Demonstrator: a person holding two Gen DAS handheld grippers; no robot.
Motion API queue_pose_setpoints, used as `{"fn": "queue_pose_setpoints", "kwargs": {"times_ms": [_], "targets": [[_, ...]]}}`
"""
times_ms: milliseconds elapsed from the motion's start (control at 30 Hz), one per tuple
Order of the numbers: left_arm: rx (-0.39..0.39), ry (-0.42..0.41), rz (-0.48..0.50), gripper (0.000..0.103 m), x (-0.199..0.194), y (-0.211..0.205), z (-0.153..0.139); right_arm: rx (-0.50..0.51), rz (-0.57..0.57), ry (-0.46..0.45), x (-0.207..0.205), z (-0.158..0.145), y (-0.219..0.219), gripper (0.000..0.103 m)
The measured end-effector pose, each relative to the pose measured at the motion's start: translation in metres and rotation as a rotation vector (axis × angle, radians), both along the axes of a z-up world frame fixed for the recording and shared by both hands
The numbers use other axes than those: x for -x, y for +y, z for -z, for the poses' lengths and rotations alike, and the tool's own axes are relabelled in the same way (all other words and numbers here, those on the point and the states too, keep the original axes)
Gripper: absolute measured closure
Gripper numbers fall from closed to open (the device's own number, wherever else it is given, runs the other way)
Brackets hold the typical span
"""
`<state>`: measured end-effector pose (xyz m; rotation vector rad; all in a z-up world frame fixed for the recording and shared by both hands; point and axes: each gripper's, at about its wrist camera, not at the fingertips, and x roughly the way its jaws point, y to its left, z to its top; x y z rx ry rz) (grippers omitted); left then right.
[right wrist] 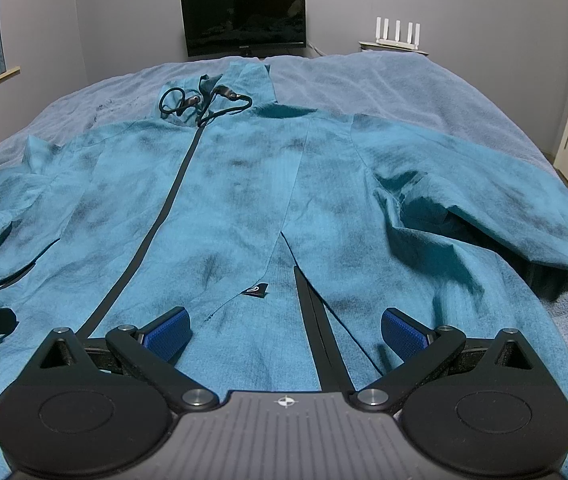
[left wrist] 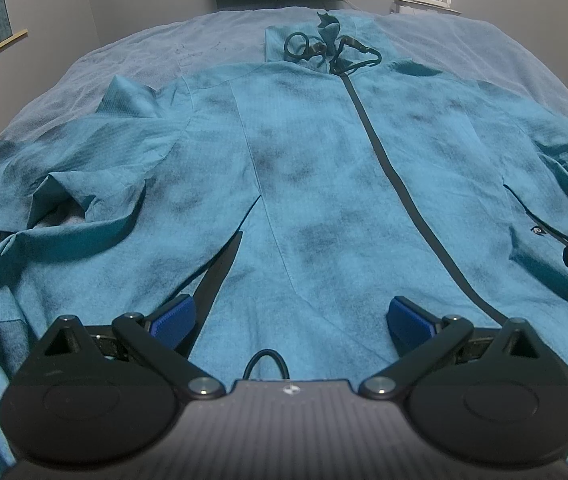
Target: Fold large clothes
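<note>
We are hovering both grippers, the left gripper [left wrist: 290, 316] and right gripper [right wrist: 284, 326], jaws spread and empty, over the hem of the teal zip-front hooded jacket [left wrist: 324, 168] lying flat on the grey-blue bedspread [right wrist: 404, 80]. Thin fabric risks slipping or bunching if pinched shallowly.

A bed [right wrist: 424, 80] under a grey-blue cover carries a teal zip jacket [right wrist: 243, 208] spread front-up, hem nearest the right claw [right wrist: 284, 332], hood and drawcords [right wrist: 203, 100] farthest from it
</note>
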<state>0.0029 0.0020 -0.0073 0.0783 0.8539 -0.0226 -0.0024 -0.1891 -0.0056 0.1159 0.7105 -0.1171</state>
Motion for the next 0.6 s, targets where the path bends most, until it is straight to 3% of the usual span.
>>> {"fn": "queue_pose_setpoints", "kwargs": {"times_ms": [600], "targets": [[0.012,0.0,-0.002,0.0,0.0001,0.0017,-0.0019,-0.01,0.015,-0.025,0.0019,-0.0012,-0.0028,0.0]]}}
